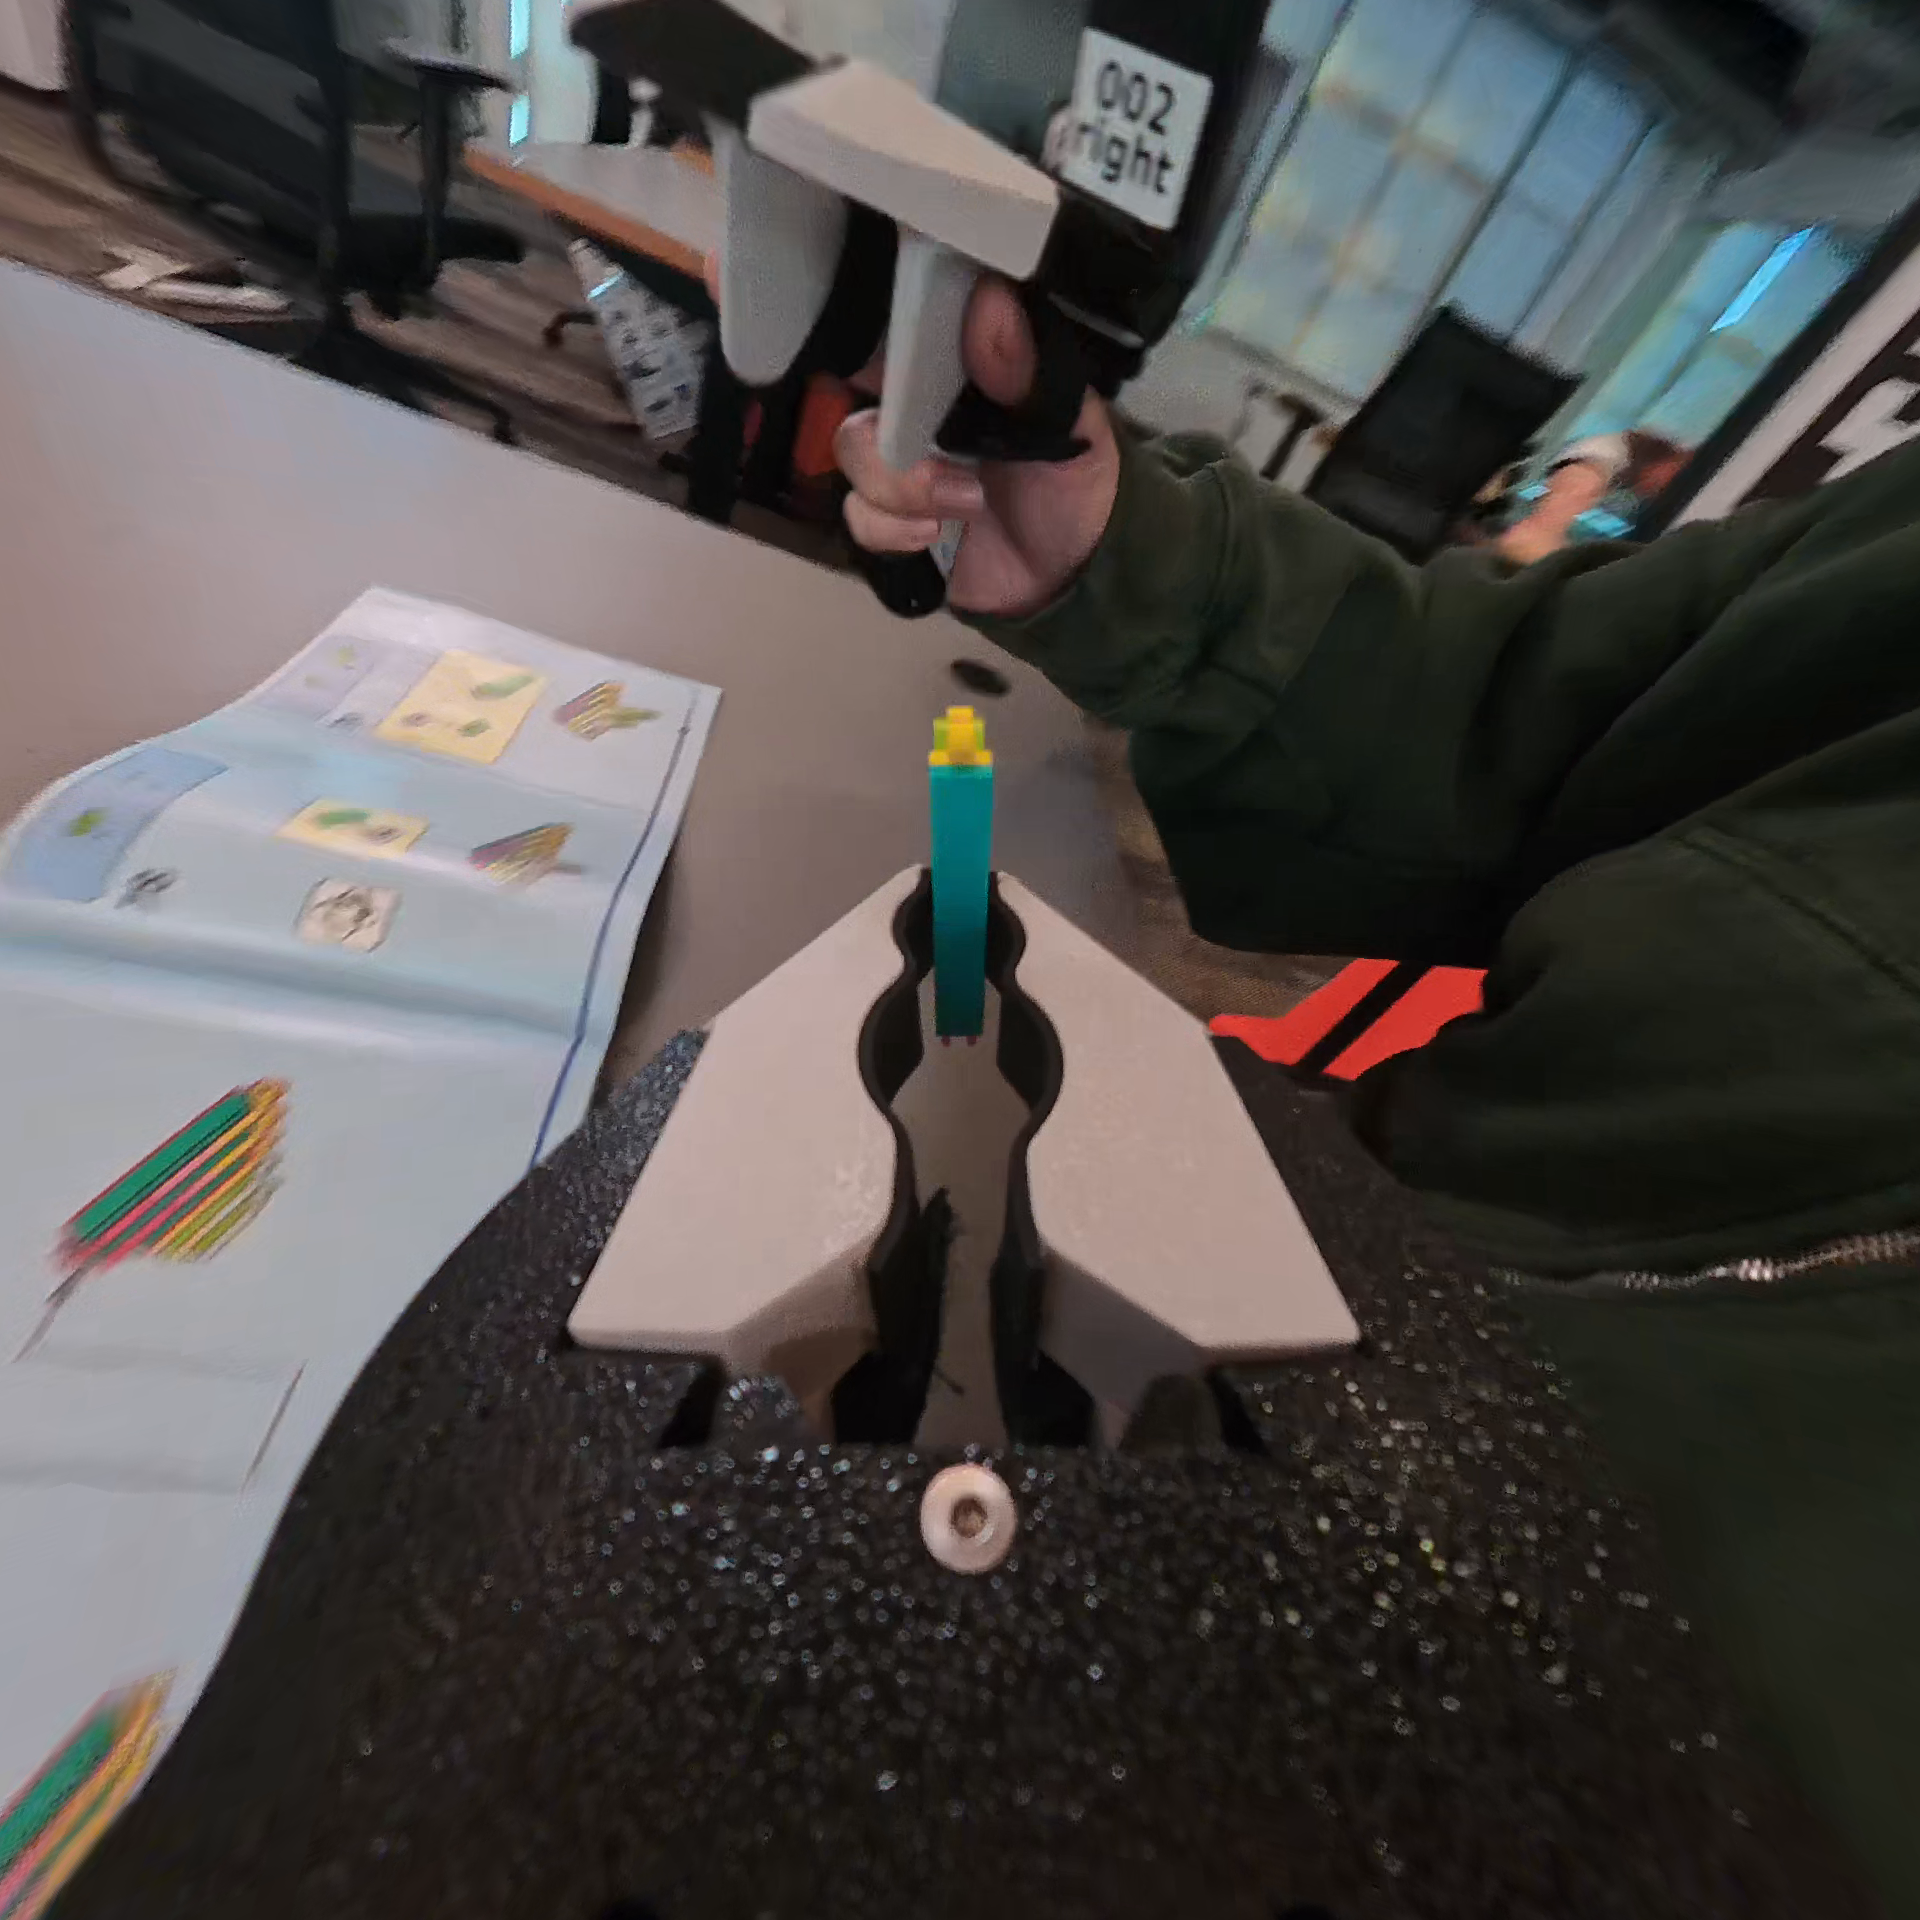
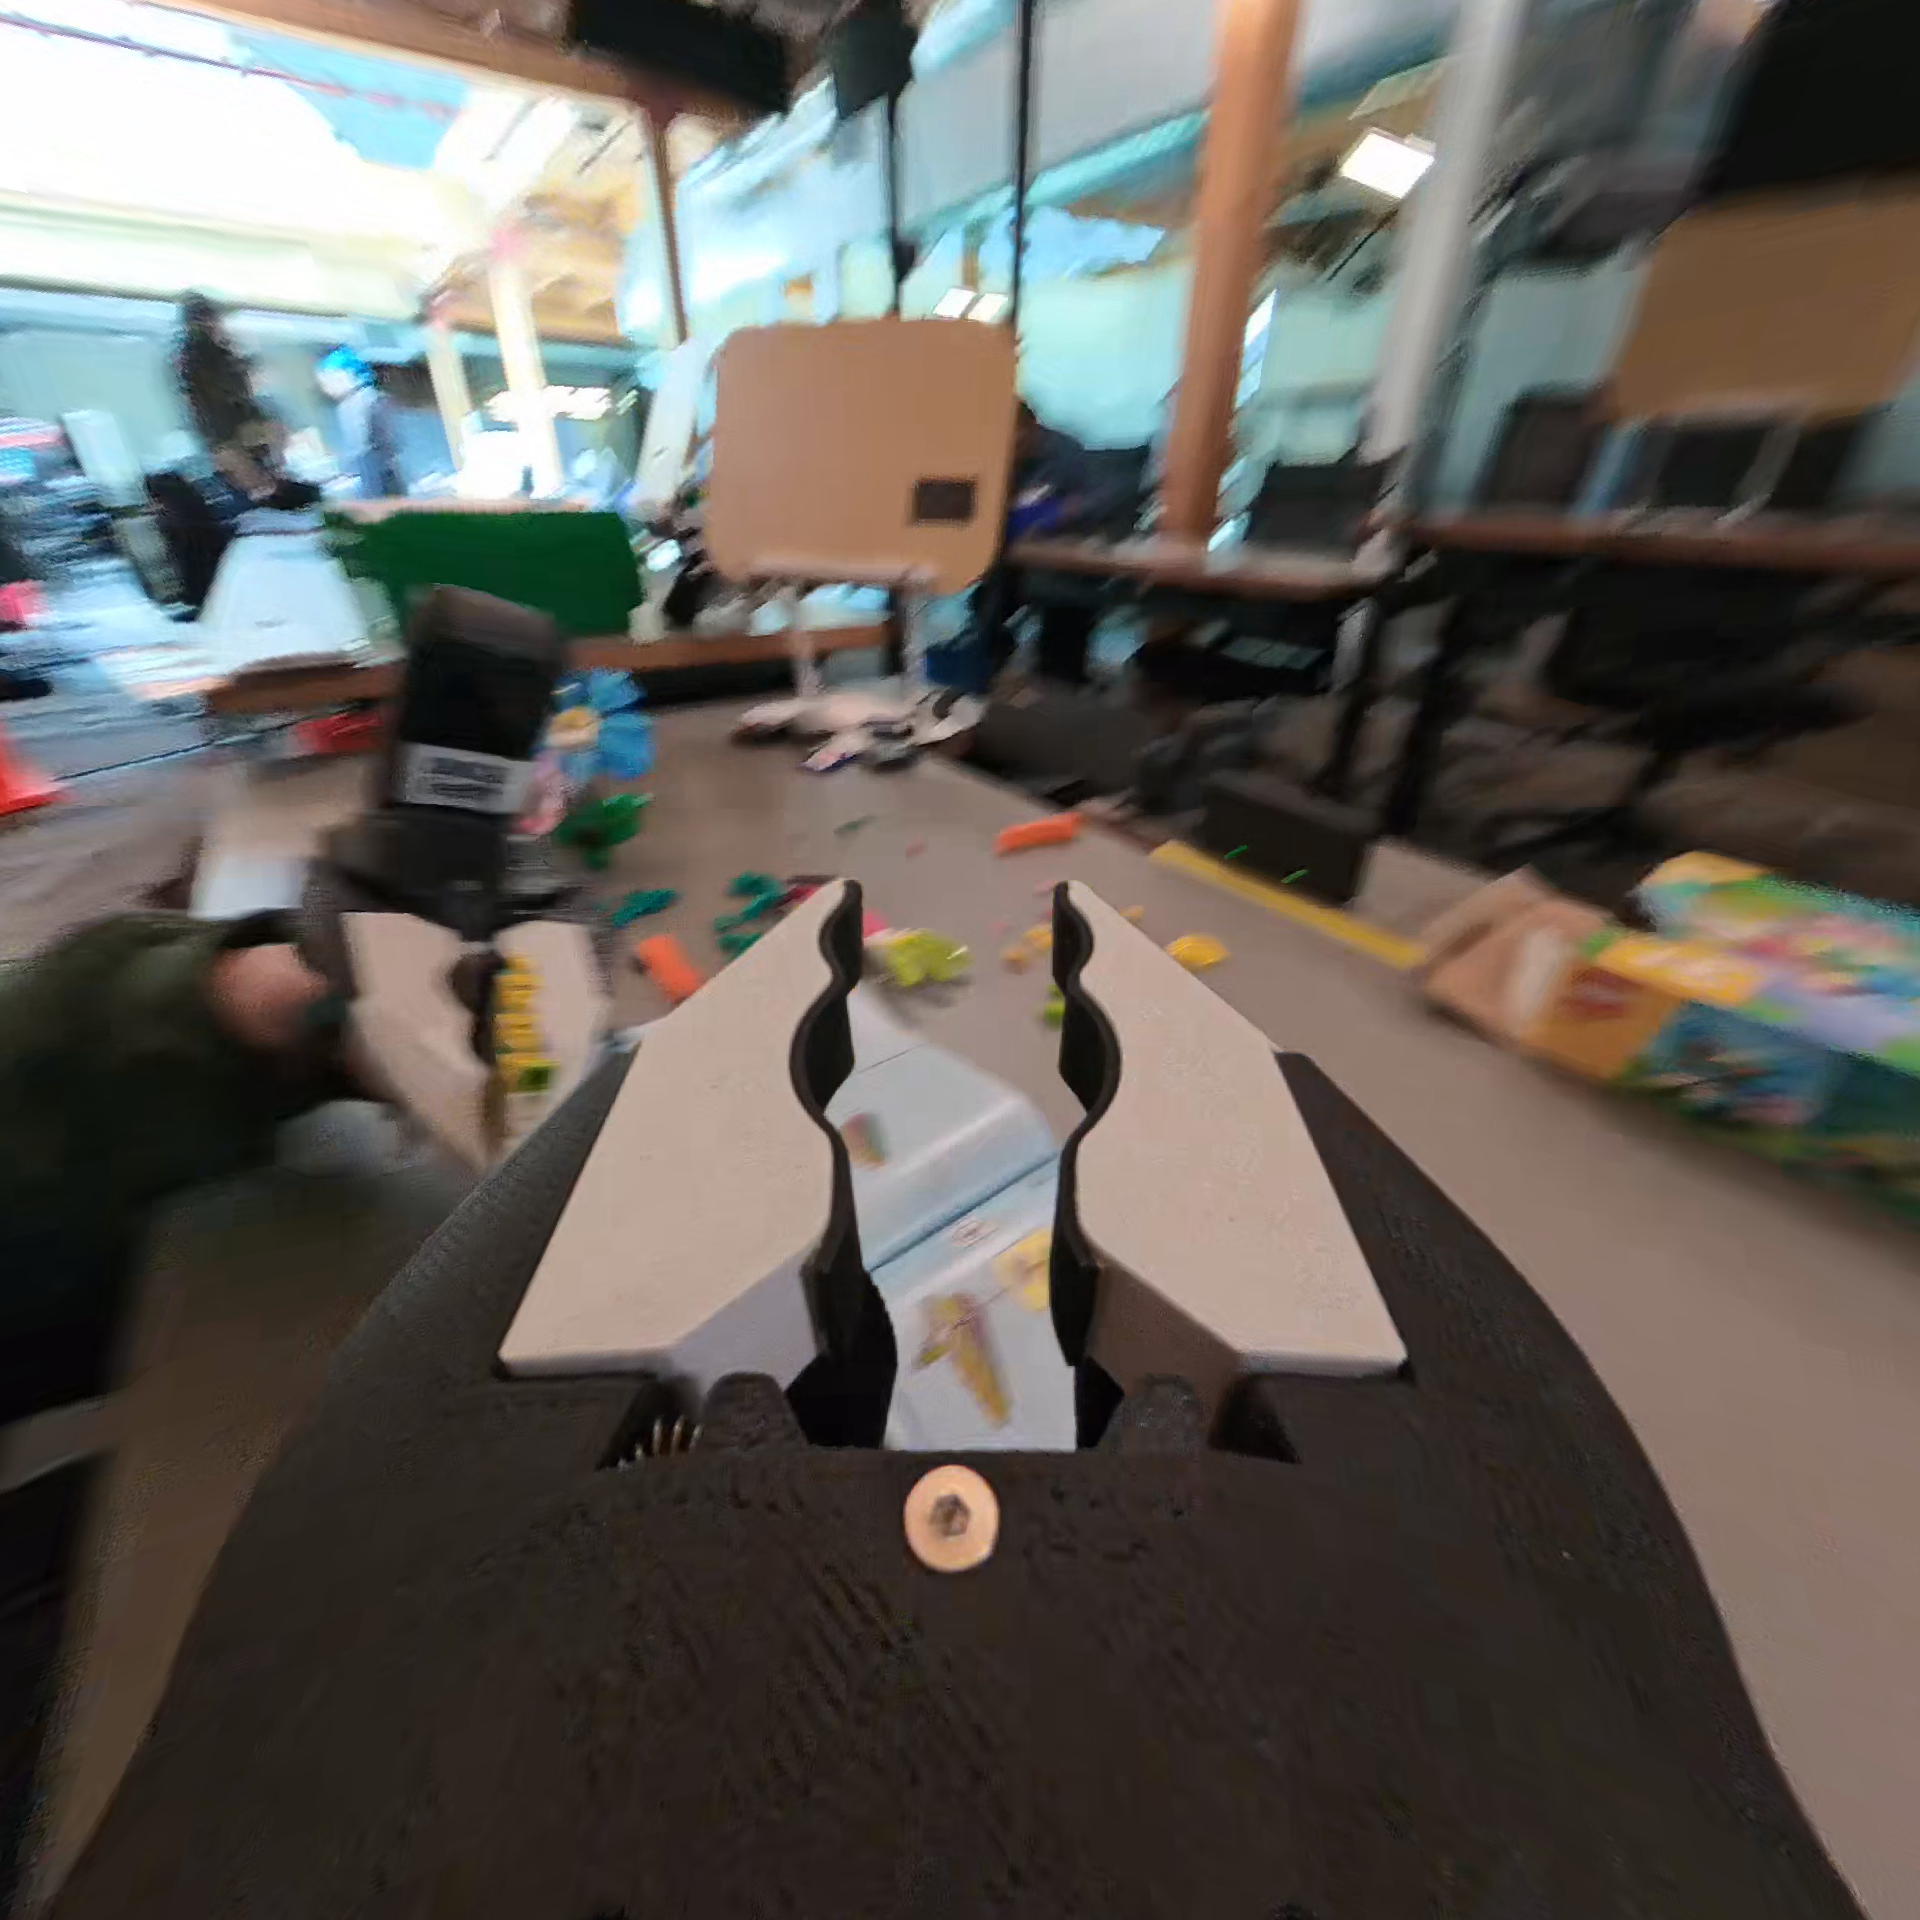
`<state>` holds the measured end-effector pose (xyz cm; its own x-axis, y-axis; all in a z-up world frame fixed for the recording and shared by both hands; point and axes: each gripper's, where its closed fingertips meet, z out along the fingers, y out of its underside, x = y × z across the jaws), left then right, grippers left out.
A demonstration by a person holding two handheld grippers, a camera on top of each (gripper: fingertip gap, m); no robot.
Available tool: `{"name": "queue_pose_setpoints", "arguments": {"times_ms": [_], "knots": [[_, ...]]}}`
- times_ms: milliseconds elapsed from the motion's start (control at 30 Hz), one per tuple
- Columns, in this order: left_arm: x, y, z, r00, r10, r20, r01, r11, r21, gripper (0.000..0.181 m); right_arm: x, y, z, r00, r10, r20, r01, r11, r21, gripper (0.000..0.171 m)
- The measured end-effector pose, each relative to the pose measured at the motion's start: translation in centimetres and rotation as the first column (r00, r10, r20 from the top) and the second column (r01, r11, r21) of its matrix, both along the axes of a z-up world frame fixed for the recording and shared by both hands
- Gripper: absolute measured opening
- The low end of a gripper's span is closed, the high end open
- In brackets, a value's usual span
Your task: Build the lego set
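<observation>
My left gripper is clamped on a teal stack of plates capped with a small yellow-green piece, held upright above the tabletop, near its edge on my side. My right gripper is raised with its fingers parted and nothing between them. The instruction booklet lies open beside the held stack, showing a far thicker striped build (so I judge we are early on). Loose bricks lie scattered mid-table, orange, green and yellow, with the set's box toward the right edge. Most of the assembly looks left: I expect to fetch the next piece with the free gripper.
</observation>
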<state>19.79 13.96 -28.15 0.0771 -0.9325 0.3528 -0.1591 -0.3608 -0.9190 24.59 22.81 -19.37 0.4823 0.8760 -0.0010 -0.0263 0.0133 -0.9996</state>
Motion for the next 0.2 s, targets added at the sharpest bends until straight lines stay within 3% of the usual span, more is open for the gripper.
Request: {"name": "queue_pose_setpoints", "arguments": {"times_ms": [100,200], "knots": [[-4.5,0.2,-0.3,0.972,0.129,-0.194,-0.121,0.991,0.054,0.005,1.4,2.7,0.2,0.979,-0.179,-0.095,0.192,0.968,0.159,0.035],[-10.7,0.2,-0.7,0.859,0.291,-0.422,-0.258,0.957,0.135,0.005,1.9,5.3,-0.7,0.946,-0.293,-0.137,0.318,0.922,0.221,0.035]]}}
